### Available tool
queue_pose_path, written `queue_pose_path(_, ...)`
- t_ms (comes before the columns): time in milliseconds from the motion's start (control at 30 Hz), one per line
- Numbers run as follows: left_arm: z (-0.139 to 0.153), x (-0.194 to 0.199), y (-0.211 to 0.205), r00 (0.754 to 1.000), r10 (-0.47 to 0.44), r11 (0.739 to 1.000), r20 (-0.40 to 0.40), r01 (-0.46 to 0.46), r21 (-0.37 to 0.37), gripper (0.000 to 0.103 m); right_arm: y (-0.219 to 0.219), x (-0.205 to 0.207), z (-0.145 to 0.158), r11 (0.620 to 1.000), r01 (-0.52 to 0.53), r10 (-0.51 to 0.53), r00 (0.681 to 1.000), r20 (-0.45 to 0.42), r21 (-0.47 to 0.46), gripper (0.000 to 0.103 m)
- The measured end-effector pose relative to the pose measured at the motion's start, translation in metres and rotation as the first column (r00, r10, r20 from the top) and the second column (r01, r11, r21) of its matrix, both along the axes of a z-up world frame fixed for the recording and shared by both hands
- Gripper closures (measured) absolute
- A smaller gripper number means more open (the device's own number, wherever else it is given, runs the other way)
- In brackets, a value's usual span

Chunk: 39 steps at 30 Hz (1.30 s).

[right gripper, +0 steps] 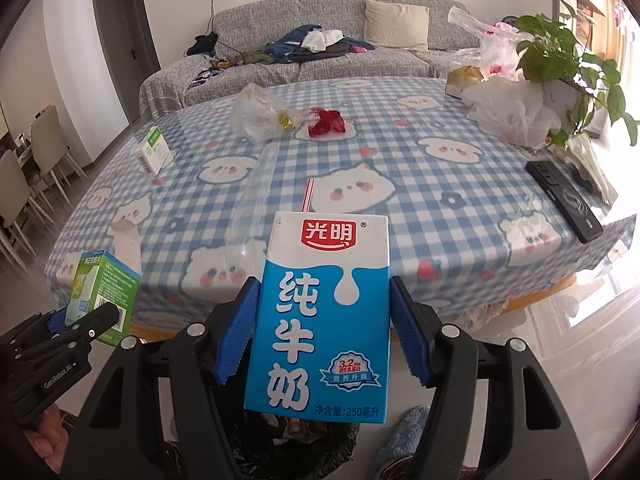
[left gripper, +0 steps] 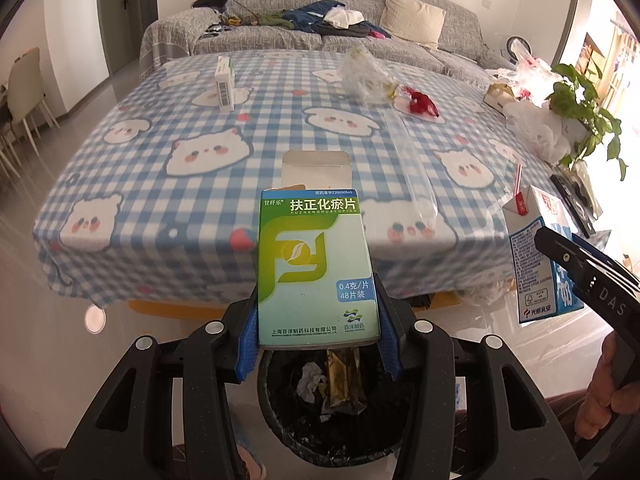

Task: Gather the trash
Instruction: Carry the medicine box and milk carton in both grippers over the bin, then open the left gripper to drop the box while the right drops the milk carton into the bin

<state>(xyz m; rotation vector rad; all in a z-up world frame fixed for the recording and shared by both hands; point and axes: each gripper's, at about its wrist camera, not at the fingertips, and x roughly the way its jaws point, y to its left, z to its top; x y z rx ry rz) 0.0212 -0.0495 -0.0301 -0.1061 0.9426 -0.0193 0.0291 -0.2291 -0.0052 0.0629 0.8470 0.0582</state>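
Observation:
My left gripper (left gripper: 318, 332) is shut on a green and white medicine box (left gripper: 316, 268) with its top flap open, held right above a black-lined trash bin (left gripper: 280, 408) with wrappers inside. My right gripper (right gripper: 324, 332) is shut on a blue and white milk carton (right gripper: 320, 320) with a pink straw, also over the bin (right gripper: 280, 444). The carton shows at the right of the left wrist view (left gripper: 536, 256); the medicine box shows at the left of the right wrist view (right gripper: 104, 292). On the table lie a crumpled clear bag (right gripper: 256, 116), a red wrapper (right gripper: 326, 122) and a small white box (right gripper: 154, 156).
The table with a blue checked cloth (right gripper: 400, 184) stands just beyond the bin. At its right are a black remote (right gripper: 564, 200), white plastic bags (right gripper: 512, 112) and a potted plant (right gripper: 568, 60). A grey sofa (right gripper: 320, 60) with clothes is behind; chairs (right gripper: 24, 184) stand at the left.

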Motion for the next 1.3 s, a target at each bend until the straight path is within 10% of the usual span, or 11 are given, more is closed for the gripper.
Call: queue_pose_path(1300,-0.122,-0.03,-0.065,0.988,-0.076,0.997,-0.135,0.075,-0.009,0.054,-0.035,-0.024,-0.109,0.997,0.049,-0.059,0.986,-0.158,-0.065,0.041)
